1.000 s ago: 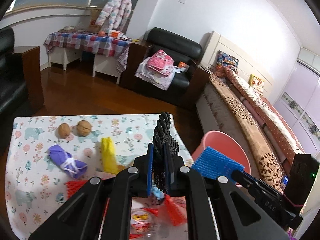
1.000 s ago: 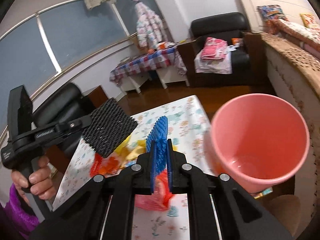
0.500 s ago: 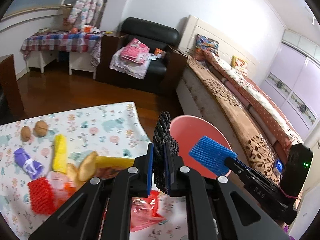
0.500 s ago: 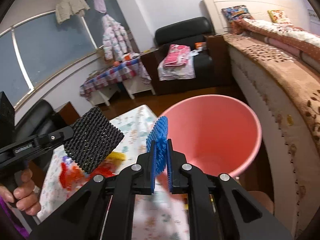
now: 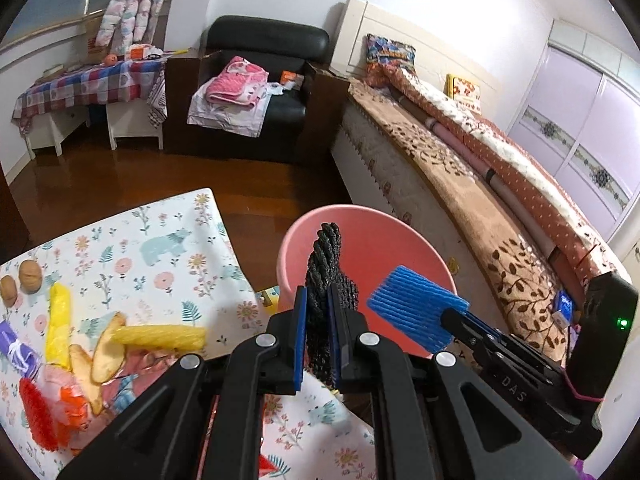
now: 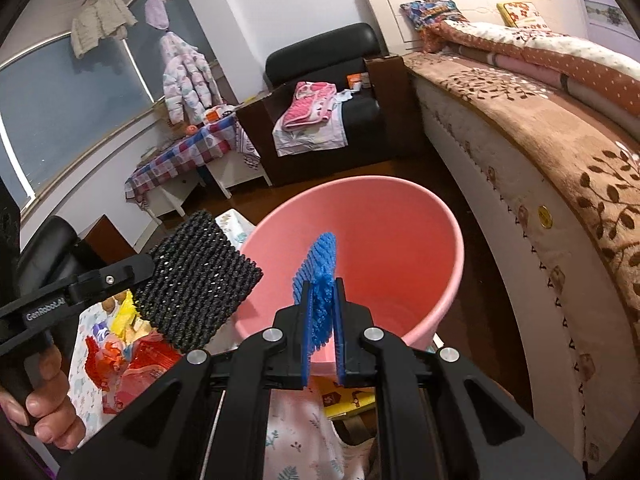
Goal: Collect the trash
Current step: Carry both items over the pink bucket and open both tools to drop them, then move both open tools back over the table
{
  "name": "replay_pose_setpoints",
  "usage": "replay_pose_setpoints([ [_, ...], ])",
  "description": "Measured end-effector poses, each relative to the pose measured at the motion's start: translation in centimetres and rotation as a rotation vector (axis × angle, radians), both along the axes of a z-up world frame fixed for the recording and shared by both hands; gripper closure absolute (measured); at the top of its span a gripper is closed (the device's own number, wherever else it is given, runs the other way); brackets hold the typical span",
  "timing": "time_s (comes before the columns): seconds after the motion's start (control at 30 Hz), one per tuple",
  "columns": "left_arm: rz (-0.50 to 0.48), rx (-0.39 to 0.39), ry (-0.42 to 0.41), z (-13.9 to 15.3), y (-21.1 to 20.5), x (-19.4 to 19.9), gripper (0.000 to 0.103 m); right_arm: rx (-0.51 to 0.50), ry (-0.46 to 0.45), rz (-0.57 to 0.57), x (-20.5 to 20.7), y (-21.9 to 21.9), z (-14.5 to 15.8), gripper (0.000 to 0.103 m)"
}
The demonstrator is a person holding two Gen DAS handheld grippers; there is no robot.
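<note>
The left gripper point(image 5: 318, 320) has its two fingers pressed together on a black foam net point(image 5: 326, 280). The net stands on its edge between the pads, and its long axis points forward and up, away from the camera, toward the pink bucket point(image 5: 296, 236). In the right wrist view the same black net point(image 6: 196, 280) shows its broad face, a rough square, with one corner over the rim of the bucket point(image 6: 452, 240).

The right gripper point(image 6: 320, 326) also has its fingers closed, pinching a blue foam net point(image 6: 320, 276). This net is held edge-on too, with its long axis pointing forward and up over the open mouth of the bucket. From the left wrist view the blue net point(image 5: 416, 308) is seen flat, in front of the inner wall of the bucket.

There is one bucket; it stands on the floor just beside the corner of the table point(image 5: 180, 248), between the table and the bed point(image 5: 460, 184).

More trash lies on the flowered cloth of the table: two yellow foam nets point(image 5: 160, 336), one lying across and one point(image 5: 58, 324) pointing away; one red net point(image 5: 34, 412); one purple wrapped piece point(image 5: 18, 354); two walnuts point(image 5: 30, 276); and some peel pieces point(image 5: 106, 350), at least two. A red plastic wrapper point(image 6: 140, 364) lies near the table edge.
</note>
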State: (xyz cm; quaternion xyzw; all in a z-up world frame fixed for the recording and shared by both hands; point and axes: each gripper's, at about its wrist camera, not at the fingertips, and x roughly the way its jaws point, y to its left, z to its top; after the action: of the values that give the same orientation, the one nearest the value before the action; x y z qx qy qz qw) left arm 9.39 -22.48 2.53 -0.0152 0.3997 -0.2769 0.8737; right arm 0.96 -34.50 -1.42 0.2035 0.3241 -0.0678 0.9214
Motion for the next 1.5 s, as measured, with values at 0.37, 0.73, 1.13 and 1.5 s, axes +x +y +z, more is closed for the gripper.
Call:
replay_pose_setpoints([
  [0.37, -0.006, 0.041, 0.043, -2.2, -2.6, 2.0, 0.094, 0.001, 0.027, -0.023, 0.7, -0.7, -1.1, 0.093],
  [0.73, 0.021, 0.026, 0.063, -3.2, -2.3, 2.6, 0.064, 0.022, 0.05, -0.029, 1.4, -1.0, -1.8, 0.093],
  [1.13, 0.033, 0.016, 0.054, -2.9, -1.0, 2.0, 0.06, 0.066, 0.05, -0.03, 1.5, -1.3, -2.3, 0.069],
  [1.5, 0.068, 0.018, 0.006, -1.9, 1.4, 0.0, 0.06, 0.018, 0.015, 0.007, 0.7, 0.8, -0.9, 0.069],
])
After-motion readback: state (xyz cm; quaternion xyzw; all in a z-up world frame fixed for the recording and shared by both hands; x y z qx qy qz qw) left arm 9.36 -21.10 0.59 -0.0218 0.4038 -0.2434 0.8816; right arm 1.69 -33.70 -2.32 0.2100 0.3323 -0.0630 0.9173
